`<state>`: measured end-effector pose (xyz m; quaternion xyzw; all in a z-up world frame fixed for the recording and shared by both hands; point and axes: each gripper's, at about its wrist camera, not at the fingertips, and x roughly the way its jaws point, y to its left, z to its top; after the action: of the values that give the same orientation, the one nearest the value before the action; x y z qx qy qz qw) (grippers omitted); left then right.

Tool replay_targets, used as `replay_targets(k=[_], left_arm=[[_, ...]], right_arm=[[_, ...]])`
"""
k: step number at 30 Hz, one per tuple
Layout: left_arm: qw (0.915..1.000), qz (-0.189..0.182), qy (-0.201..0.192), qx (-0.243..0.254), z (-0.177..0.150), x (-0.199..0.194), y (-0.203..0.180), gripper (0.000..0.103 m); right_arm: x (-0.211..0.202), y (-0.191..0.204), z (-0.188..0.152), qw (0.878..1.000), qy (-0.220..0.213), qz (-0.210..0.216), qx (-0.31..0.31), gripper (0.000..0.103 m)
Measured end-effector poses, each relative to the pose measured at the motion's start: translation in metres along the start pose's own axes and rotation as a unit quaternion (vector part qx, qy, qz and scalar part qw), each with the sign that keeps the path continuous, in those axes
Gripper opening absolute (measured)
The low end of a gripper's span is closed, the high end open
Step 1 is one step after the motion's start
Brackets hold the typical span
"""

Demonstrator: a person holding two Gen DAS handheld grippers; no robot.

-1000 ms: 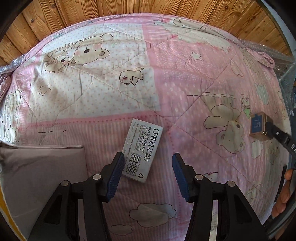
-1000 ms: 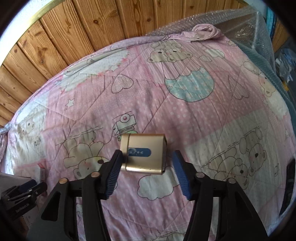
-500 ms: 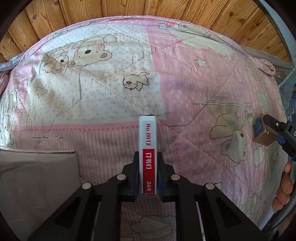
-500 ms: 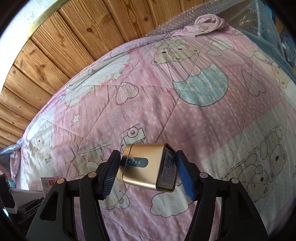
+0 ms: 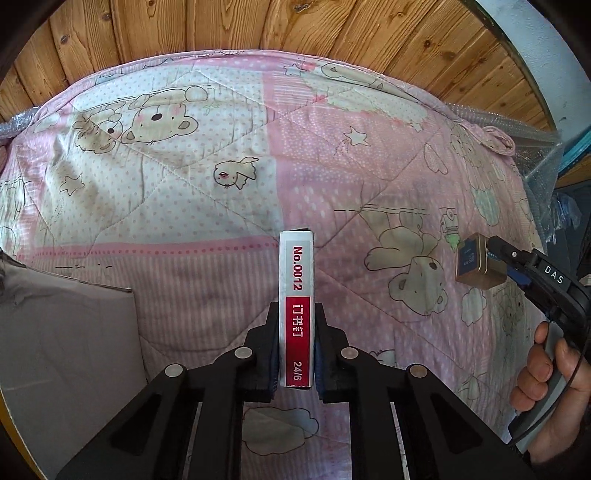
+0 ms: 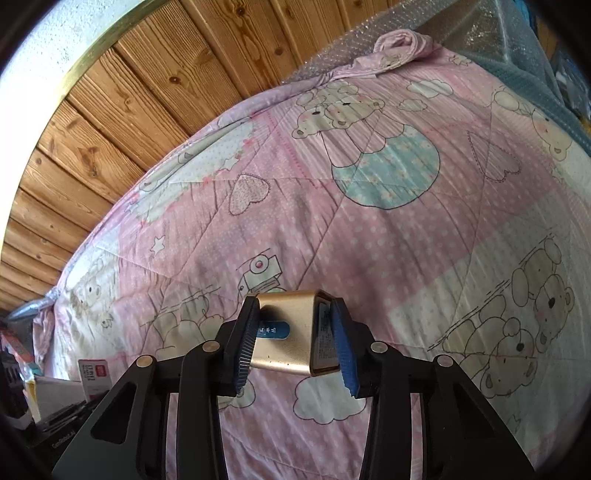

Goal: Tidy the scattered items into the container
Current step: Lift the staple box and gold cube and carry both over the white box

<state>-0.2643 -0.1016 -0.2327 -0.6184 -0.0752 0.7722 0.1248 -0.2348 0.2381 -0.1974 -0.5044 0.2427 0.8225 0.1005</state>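
Note:
My left gripper (image 5: pixel 296 328) is shut on a staple box (image 5: pixel 296 273), white and red, held on edge above the quilt. At the lower left of the left wrist view lies the grey cardboard container (image 5: pixel 66 332). My right gripper (image 6: pixel 295 339) is shut on a gold tin (image 6: pixel 291 328) with a blue label, lifted off the quilt and tilted. The same gold tin (image 5: pixel 476 264) shows at the right of the left wrist view, held by the right gripper (image 5: pixel 496 264) in a person's hand (image 5: pixel 546 369). The staple box (image 6: pixel 94 374) also appears at the far left of the right wrist view.
A pink quilt (image 5: pixel 221 177) with bear prints covers the bed. A wooden plank wall (image 5: pixel 258 26) runs behind it. Bubble wrap (image 6: pixel 461 33) lines the quilt's far right edge. Clutter (image 6: pixel 18 354) sits at the bed's left end beside the container.
Both grippers went from open to shut. The left one took the staple box, turned it on edge and raised it. The right one gripped the gold tin and lifted it, tilting.

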Motion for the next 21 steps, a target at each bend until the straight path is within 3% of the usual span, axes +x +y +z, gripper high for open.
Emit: replay_targets(k=[2, 6, 12, 21], left_arm=[[1.0000, -0.006, 0.001, 0.000, 0.000, -0.001, -0.005, 0.015], [0.9997, -0.023, -0.008, 0.002, 0.000, -0.014, -0.013, 0.015], [0.9993, -0.037, -0.011, 0.002, 0.004, -0.022, -0.018, 0.015], [0.9992, -0.041, -0.002, 0.001, 0.001, -0.019, -0.017, 0.015]], right_arm=[[-0.004, -0.002, 0.000, 1.000, -0.003, -0.014, 0.006, 0.043], [-0.012, -0.001, -0.004, 1.000, -0.007, -0.027, 0.011, 0.060], [-0.001, 0.021, -0.010, 0.997, 0.008, -0.074, -0.022, 0.062], [0.014, 0.034, -0.004, 0.996, 0.011, -0.072, -0.055, 0.065]])
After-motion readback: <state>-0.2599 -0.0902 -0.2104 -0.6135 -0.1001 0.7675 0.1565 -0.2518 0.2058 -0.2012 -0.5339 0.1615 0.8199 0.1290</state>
